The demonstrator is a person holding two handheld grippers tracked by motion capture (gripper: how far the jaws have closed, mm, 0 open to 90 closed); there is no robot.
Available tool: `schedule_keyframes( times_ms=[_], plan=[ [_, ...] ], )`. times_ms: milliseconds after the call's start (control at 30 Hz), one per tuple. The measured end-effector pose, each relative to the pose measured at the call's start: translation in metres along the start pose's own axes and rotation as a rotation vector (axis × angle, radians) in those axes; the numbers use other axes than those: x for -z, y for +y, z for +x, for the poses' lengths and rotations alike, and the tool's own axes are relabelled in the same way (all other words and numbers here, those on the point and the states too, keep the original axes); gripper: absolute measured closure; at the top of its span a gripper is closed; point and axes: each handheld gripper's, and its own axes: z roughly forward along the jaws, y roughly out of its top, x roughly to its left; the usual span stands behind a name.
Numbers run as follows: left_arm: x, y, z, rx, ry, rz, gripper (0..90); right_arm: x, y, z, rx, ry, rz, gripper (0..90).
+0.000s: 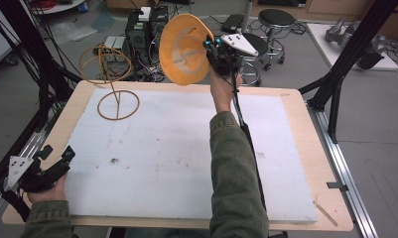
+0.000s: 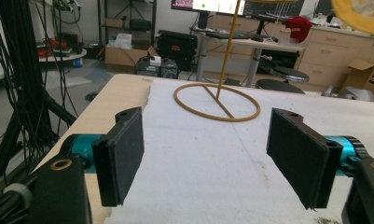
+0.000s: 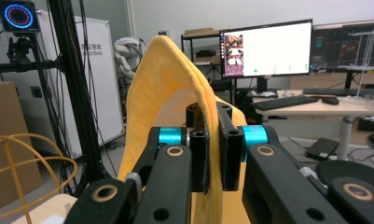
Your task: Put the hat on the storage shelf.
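Landmark: the stand (image 1: pixel 117 91), a thin yellow wire frame with a ring base, an upright rod and a wire hoop on top; it sits on the far left corner of the mat (image 1: pixel 186 158).
Mat: white, covering most of the table (image 1: pixel 293 99); wooden edges show all round it.
Hat: an orange-yellow hat (image 1: pixel 184 49) with a paler inside, held up in the air to the right of the stand's hoop and about level with it, clear of the stand and well above the mat.
Right gripper: the right gripper (image 1: pixel 214 49) is raised over the far edge of the table, right of the stand; its jaws are clamped tight on the hat's brim, which in the right gripper view (image 3: pixel 211 154) runs up between the two pads as a folded yellow edge (image 3: pixel 175 84).
Left gripper: the left gripper (image 1: pixel 55 163) rests low at the near left edge of the table, well apart from the stand and on the person's side of it; its jaws stand wide apart with nothing between them.
Left gripper view: the two black pads (image 2: pixel 121 154) frame the stand's ring base (image 2: pixel 217 102) ahead on the mat, with the rod rising from it.
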Motion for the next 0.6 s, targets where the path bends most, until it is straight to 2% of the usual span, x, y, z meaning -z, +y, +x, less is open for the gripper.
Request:
schedule_keyframes(
  times_ms=[133, 233, 267, 300, 367, 400, 500, 533, 600],
  plan=[
    [0.001, 0.0, 0.001, 0.006, 0.003, -0.002, 27.7, -0.019, -0.004, 0.014, -0.021, -0.002, 0.017, 85.4],
    [0.001, 0.0, 0.002, 0.012, -0.001, -0.003, 27.7, -0.025, -0.005, 0.021, -0.019, -0.001, 0.018, 85.5],
    [0.001, 0.0, 0.002, 0.017, 0.0, -0.005, 27.7, -0.032, -0.006, 0.029, -0.012, 0.005, 0.024, 85.5],
    [0.001, 0.0, 0.003, 0.015, -0.001, -0.006, 27.7, -0.032, -0.006, 0.029, -0.012, 0.005, 0.024, 85.5],
    [0.001, 0.0, 0.003, 0.017, -0.002, -0.007, 27.7, -0.041, -0.006, 0.04, -0.01, 0.011, 0.024, 85.5],
    [0.001, 0.0, 0.003, 0.019, -0.003, -0.007, 27.7, -0.041, -0.006, 0.04, -0.01, 0.011, 0.024, 85.5],
    [0.001, 0.0, 0.003, 0.024, -0.008, -0.008, 27.7, -0.05, -0.004, 0.052, -0.005, 0.024, 0.019, 85.4],
    [0.001, 0.0, 0.003, 0.023, -0.009, -0.007, 27.7, -0.056, -0.003, 0.062, 0.002, 0.038, 0.013, 85.5],
    [0.0, 0.0, 0.004, 0.029, -0.01, -0.011, 27.7, -0.058, -0.002, 0.066, 0.005, 0.045, 0.008, 85.4]
  ],
)
